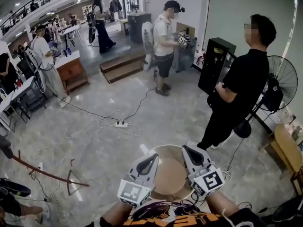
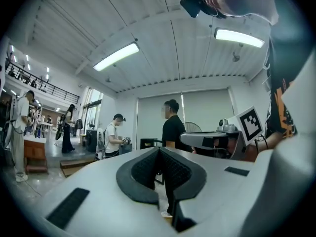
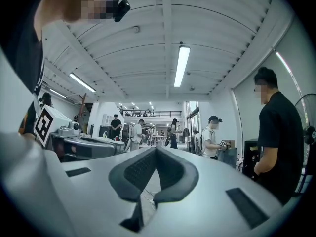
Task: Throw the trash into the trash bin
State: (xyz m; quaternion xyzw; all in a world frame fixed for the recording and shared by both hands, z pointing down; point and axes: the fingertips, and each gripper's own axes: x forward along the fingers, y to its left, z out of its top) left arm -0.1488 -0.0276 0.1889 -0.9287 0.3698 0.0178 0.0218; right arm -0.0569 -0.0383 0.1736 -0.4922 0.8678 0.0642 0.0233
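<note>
Tan round object [image 1: 169, 178] partly behind right gripper [image 1: 191, 151]

The head camera looks forward and steeply down over the left tool [image 1: 150, 159] and right tool [image 1: 191, 151], which sit near its bottom edge, and across the hall floor [image 1: 94, 126]. Each tool camera sits close behind its own jaws and faces level into the hall. All three views share the person in black [image 1: 246, 79] at the right and the person in white [image 1: 163, 37] farther off.
</note>
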